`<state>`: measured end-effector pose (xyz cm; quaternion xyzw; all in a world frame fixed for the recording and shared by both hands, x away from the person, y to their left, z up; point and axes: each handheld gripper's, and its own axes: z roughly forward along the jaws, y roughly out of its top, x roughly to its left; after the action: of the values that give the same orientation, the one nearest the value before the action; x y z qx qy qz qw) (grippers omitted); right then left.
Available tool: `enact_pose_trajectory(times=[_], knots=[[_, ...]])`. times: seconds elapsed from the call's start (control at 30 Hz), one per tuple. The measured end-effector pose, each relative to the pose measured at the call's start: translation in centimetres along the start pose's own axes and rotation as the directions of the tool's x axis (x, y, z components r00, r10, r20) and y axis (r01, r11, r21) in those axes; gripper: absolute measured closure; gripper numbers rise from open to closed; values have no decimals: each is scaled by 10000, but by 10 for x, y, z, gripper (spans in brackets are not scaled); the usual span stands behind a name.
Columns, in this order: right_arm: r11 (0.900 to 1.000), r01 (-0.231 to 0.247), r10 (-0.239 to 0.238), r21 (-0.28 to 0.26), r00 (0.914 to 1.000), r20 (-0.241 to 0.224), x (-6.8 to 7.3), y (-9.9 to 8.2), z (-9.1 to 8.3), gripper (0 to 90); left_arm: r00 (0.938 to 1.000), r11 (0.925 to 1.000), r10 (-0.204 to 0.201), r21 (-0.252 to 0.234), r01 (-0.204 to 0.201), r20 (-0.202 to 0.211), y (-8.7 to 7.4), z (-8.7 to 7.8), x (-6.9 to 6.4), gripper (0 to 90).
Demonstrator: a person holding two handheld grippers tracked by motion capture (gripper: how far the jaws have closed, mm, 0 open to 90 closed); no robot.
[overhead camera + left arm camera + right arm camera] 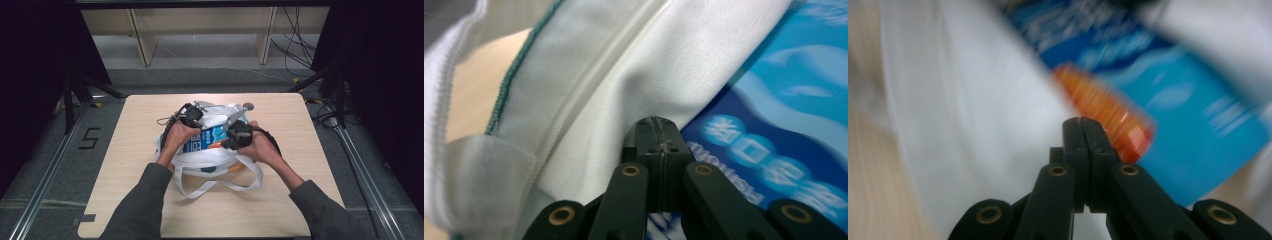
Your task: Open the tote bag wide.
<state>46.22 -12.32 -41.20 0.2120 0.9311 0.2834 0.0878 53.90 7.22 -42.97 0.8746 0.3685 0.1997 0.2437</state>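
Light wood surface [280, 200], dark room, shelving at 12 o'clock, cables at 2. White bag [210, 162] with blue packet [206, 137] sits mid-surface; left hand-held gripper [658, 125] and right hand-held gripper [1082, 125] both together, nothing pinched.

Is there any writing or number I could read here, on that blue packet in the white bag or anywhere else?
"5": black mark on the grey floor left of the light wooden table.
White characters in round light-blue spots on the blue printed packet inside the white cloth bag: too blurred to read.
Nothing else legible.
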Motion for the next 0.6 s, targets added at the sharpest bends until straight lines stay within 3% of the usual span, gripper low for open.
enact_pose_trajectory(times=[0.03, 0.07, 0.1, 0.13, 0.17, 0.2, 0.23, 0.27, 0.3, 0.33, 0.37, 0.4, 0.43, 0.47, 0.5, 0.53, 0.57, 0.6], knots=[[9995, -1, 4, 331, 10000, -94, 2, -10, 3, 900, 9967, 9987, 400, 338, -377, -701, 4, 1, -2, 893], [9995, -1, 4, 331, 10000, -94, 2, -10, 3, 900, 9967, 9987, 400, 338, -377, -701, 4, 1, -2, 894], [9956, -87, 128, 937, 9990, -433, 4, -31, 12, 900, 9887, 9950, 632, 856, -519, -1356, 2, 4, 9, 894], [9944, 141, -62, 1044, 9971, -764, 5, -40, 17, 900, 9903, 9949, 237, 1002, -99, -1368, -3, 9, 20, 895], [9925, -70, 175, 1218, 9962, -857, 11, -48, 19, 900, 9933, 9947, -579, 790, 660, -1001, -11, 17, 31, 895], [9925, -70, 175, 1218, 9962, -857, 11, -48, 19, 900, 9933, 9947, -579, 790, 660, -1001, -11, 17, 31, 895], [9925, -316, 427, 1178, 9948, -925, 17, -58, 20, 900, 9858, 9888, -716, 1188, 901, -1516, -22, 30, 34, 895], [9925, -316, 427, 1178, 9948, -925, 17, -58, 20, 900, 9858, 9888, -716, 1188, 901, -1516, -22, 30, 34, 895], [9907, -446, 576, 1284, 9934, -994, 19, -57, 21, 900, 9797, 9807, 449, 1957, -60, -1952, -18, 30, 19, 895], [9911, -317, 449, 1290, 9939, -1007, 17, -55, 20, 900, 9830, 9838, 349, 1791, -21, -1800, -18, 26, 19, 894], [9915, -392, 532, 1237, 9923, -1122, 15, -53, 17, 900, 9882, 9894, -97, 1415, 317, -1532, -20, 20, 22, 893], [9915, -392, 532, 1237, 9923, -1122, 15, -53, 17, 900, 9882, 9894, -97, 1415, 317, -1532, -20, 20, 22, 893], [9984, -404, 450, 407, 9917, -1207, 9, -45, 6, 900, 9897, 9902, -1280, 487, 1312, -635, -23, 5, 29, 890], [9980, -616, 630, 154, 9906, -1216, 9, -42, 0, 900, 9897, 9902, -1280, 487, 1312, -635, -23, 5, 29, 878], [9980, -616, 630, 154, 9906, -1216, 9, -42, 0, 900, 9851, 9851, -1717, -30, 1717, 12, -24, -3, 32, 878], [9947, -555, 499, -864, 9966, -660, 2, -30, -13, 900, 9801, 9799, -1923, -439, 1945, 499, -24, -12, 32, 867], [9918, -427, 381, -1204, 9985, -402, -3, -23, -18, 900, 9762, 9745, -1922, -978, 2019, 1006, -23, -29, 29, 867], [9918, -427, 381, -1204, 9985, -402, -3, -23, -18, 900, 9762, 9745, -1922, -978, 2019, 1006, -23, -29, 29, 867]])
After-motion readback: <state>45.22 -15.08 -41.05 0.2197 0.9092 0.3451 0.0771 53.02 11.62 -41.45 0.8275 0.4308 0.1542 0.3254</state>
